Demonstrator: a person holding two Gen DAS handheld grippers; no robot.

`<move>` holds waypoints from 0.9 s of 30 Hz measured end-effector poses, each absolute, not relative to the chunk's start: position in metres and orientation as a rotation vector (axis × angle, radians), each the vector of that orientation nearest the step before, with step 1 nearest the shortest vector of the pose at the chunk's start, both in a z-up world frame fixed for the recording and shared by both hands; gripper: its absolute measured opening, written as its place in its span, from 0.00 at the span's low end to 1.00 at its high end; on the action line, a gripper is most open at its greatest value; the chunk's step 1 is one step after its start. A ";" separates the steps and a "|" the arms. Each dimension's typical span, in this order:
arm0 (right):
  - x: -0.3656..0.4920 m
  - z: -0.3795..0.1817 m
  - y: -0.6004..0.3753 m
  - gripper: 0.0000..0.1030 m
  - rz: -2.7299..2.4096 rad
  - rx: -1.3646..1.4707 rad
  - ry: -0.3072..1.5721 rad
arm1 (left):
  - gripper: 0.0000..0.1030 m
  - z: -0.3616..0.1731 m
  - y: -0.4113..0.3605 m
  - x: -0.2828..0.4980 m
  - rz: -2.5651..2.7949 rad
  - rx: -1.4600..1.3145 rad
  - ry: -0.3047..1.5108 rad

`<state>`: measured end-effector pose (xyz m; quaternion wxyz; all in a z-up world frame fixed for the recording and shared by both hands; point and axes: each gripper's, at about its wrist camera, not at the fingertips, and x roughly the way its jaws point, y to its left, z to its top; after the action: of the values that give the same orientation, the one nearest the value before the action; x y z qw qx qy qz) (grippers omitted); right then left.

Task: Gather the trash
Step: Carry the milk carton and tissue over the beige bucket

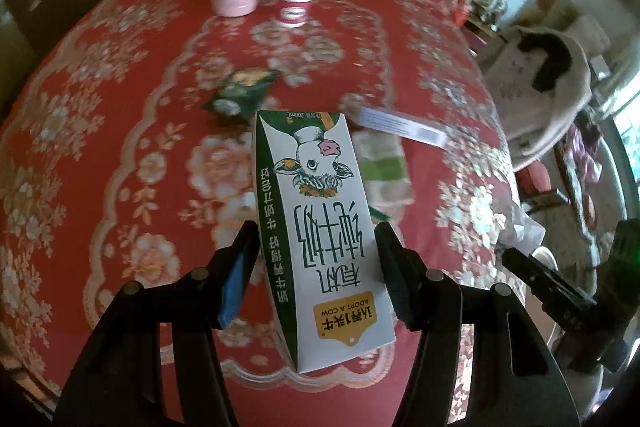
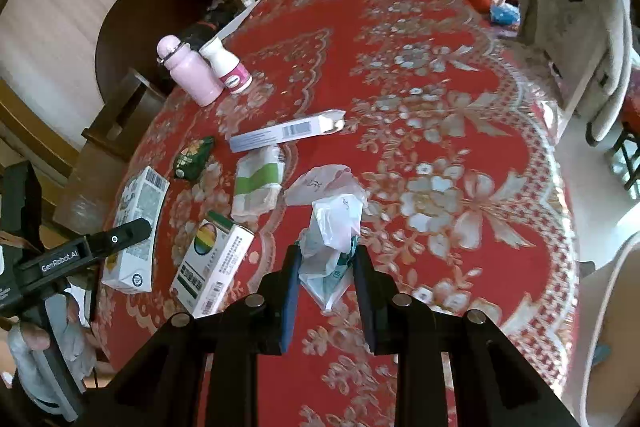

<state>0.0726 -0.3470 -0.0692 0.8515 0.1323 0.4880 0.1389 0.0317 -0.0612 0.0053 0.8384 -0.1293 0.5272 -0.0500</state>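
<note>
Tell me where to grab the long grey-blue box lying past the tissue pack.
Grip the long grey-blue box across its narrow width near mid-length, coming from above. It lies flat on the red tablecloth, long sides clear; the tissue pack crowds only its lower edge.

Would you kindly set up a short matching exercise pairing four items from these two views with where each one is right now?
Items:
1. milk carton
2. plastic bag
3. pink bottle
4. green snack wrapper

Places:
A. standing beside the small white bottle
B. between the right gripper's fingers
C. lying flat on the red tablecloth
D. between the left gripper's fingers

Pairs: 1-D, 2-B, 3-A, 4-C
</note>
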 end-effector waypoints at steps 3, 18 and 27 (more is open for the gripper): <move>0.064 -0.067 -0.360 0.24 0.273 0.290 1.023 | 0.56 0.010 -0.081 0.029 -0.142 -0.252 1.112; 0.024 -0.060 -0.429 0.24 0.160 0.343 0.998 | 0.56 0.019 -0.178 0.023 -0.296 -0.114 1.101; 0.005 -0.058 -0.465 0.24 0.094 0.376 0.986 | 0.56 0.021 -0.226 0.020 -0.373 -0.035 1.088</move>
<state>0.0055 -0.4650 -0.0583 0.8630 0.1795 0.4701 0.0448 0.0199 -0.2260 0.0211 0.8390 -0.0168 0.5144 -0.1765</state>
